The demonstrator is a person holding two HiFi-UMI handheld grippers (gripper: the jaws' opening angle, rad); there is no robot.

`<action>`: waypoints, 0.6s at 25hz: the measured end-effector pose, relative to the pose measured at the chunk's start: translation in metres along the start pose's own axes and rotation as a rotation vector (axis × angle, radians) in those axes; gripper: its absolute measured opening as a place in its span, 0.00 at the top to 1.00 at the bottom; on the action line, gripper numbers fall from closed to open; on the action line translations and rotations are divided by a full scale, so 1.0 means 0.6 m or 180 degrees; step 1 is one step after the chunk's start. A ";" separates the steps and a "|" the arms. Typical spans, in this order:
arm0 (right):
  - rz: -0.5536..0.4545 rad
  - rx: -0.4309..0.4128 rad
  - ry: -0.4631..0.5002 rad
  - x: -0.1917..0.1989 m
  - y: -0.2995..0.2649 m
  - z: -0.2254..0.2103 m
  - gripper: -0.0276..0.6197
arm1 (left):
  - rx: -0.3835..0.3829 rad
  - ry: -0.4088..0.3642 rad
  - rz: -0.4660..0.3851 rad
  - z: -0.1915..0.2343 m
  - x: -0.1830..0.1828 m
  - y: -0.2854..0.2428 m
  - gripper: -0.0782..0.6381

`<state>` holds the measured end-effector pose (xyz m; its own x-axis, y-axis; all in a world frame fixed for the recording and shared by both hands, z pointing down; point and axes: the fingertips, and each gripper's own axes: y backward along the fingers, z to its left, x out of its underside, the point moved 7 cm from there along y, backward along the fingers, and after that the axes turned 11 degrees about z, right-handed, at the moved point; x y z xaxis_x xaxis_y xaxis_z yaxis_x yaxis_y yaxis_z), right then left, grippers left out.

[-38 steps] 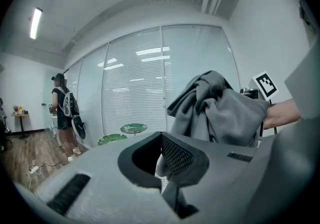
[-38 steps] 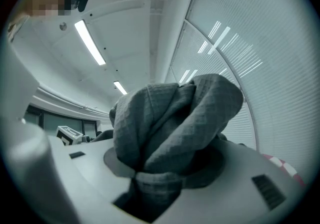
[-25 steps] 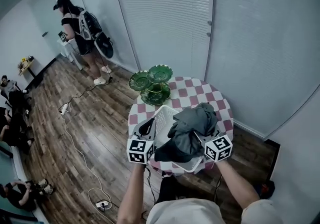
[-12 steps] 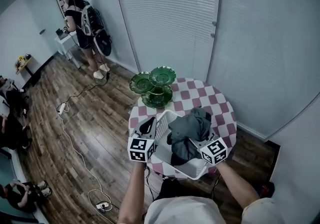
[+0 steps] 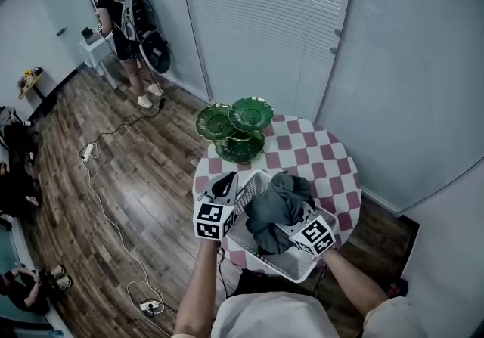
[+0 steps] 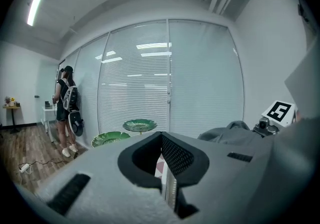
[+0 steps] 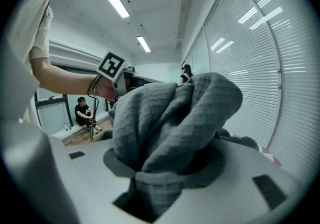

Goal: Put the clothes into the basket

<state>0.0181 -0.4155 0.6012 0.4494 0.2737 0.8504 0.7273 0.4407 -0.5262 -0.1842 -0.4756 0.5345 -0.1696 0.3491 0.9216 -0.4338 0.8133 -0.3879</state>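
My right claw (image 7: 152,183): clamped on grey waffle-knit garment (image 7: 170,118).
My left claw (image 6: 165,163): closed on white basket (image 5: 266,262) rim.
Garment: bunched, lowered into basket.
Basket: on checkered surface (image 5: 336,170).
Beyond: green dishes (image 5: 236,126).

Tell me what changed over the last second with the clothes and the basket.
The right gripper has lowered the grey garment, earlier held up above the white basket, down into it, and stays clamped on the cloth. The left gripper still grips the basket's rim; nothing was let go. The basket and green dish stand kept their places on the checked table.
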 end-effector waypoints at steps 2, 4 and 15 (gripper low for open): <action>0.0099 -0.0159 0.0044 0.005 -0.013 0.004 0.65 | 0.0028 0.0030 0.0008 0.009 -0.003 -0.014 0.87; 0.0174 -0.0279 0.0089 0.008 -0.024 0.008 0.65 | 0.0043 0.0047 0.0000 0.018 -0.010 -0.026 0.87; 0.0858 -0.0716 0.0225 0.060 -0.072 0.019 0.64 | 0.0171 -0.0002 -0.0041 0.029 -0.042 -0.085 0.87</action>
<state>-0.0029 -0.4150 0.6546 0.6698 0.2911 0.6831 0.6701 0.1594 -0.7249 -0.1729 -0.5341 0.5311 -0.1642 0.3384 0.9266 -0.4827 0.7916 -0.3747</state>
